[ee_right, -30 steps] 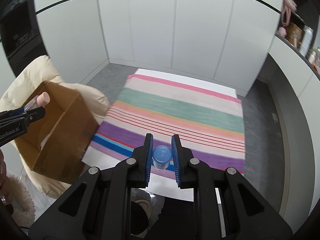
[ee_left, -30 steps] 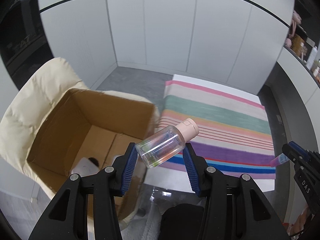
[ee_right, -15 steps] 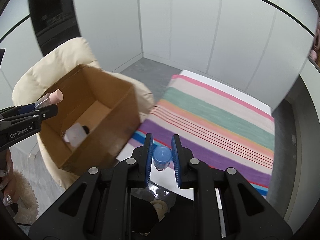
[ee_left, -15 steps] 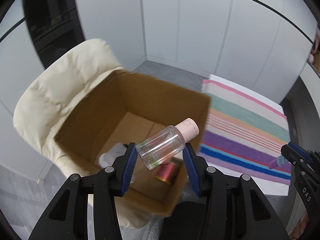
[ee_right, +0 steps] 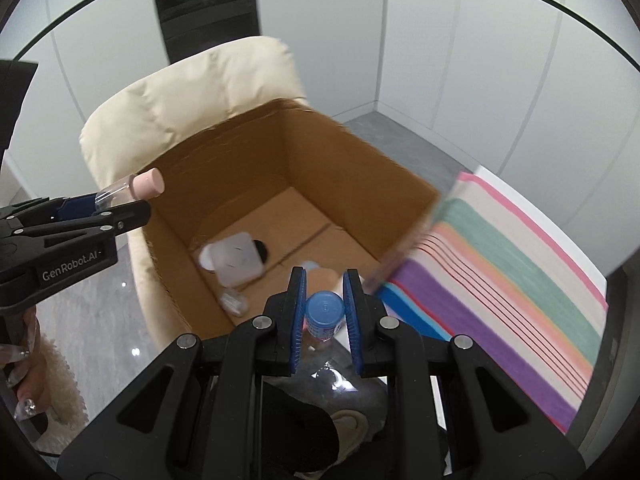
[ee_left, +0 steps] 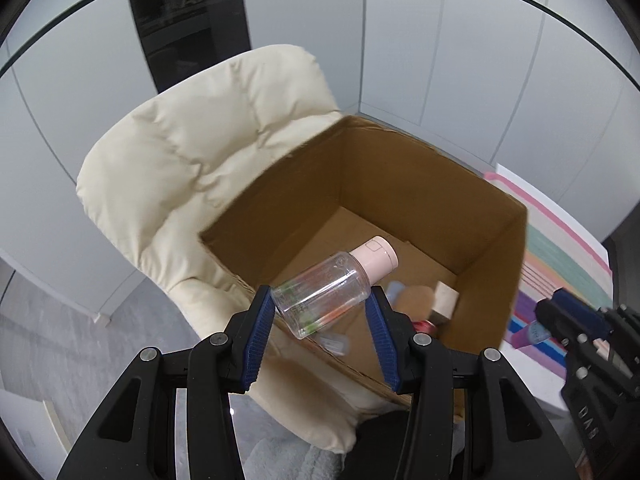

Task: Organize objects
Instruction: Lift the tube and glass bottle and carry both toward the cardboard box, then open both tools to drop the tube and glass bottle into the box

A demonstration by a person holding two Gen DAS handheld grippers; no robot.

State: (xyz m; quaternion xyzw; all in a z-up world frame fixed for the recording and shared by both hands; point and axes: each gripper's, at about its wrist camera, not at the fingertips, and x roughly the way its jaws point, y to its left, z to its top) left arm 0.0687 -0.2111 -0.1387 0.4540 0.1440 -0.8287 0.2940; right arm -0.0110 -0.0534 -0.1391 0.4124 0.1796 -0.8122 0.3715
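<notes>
Left gripper (ee_left: 322, 308) clamped on clear bottle (ee_left: 326, 298) with pink cap, tilted, over the near wall of the cardboard box (ee_left: 492, 280); right gripper (ee_right: 325, 308) clamped on blue-capped bottle (ee_right: 323, 314), beside the box's near corner. Box sits on cream chair (ee_left: 192, 152).

— What's round the edges, then?
— White panelled walls (ee_left: 460, 60) all about, with one dark glossy panel (ee_left: 188, 20) set between them.
— And underfoot?
— Grey floor (ee_right: 404, 136), a bit shiny. A striped rug (ee_right: 520, 264) lies on it, pink, green, purple.
— Any furniture?
— A cream padded armchair (ee_left: 192, 152), soft, even light on it.
</notes>
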